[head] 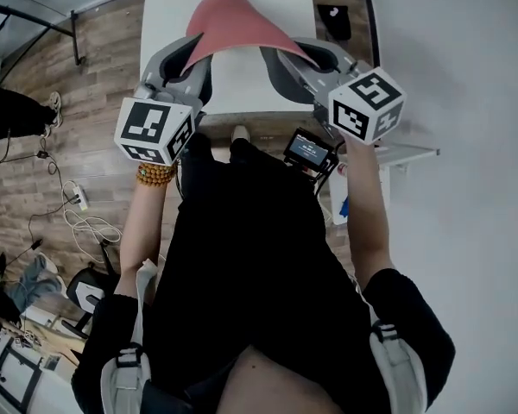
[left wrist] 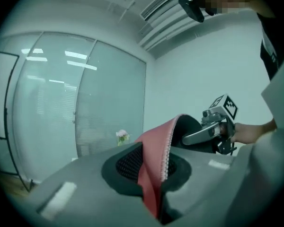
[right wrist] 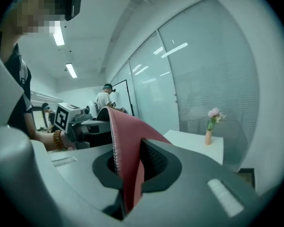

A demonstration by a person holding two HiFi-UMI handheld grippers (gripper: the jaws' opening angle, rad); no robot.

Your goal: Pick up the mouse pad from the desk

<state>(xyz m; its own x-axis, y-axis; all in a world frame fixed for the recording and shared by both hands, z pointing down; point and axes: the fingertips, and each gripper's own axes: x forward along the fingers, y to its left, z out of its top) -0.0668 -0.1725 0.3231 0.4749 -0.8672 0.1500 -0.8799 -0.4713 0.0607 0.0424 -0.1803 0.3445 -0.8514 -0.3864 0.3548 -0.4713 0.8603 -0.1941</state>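
The red mouse pad (head: 235,20) hangs in the air above the white desk (head: 233,89), bowed upward between my two grippers. My left gripper (head: 192,52) is shut on its left edge and my right gripper (head: 282,57) is shut on its right edge. In the left gripper view the pad (left wrist: 157,150) stands pinched edge-on between the dark pads (left wrist: 128,167), with its black underside turned toward the other gripper (left wrist: 213,129). The right gripper view shows the pad (right wrist: 125,143) clamped the same way.
A small vase with pink flowers (right wrist: 210,124) stands on the desk's far end (right wrist: 199,145) by a glass wall. Cables (head: 85,224) lie on the wood floor at left. A person (right wrist: 104,98) stands in the background.
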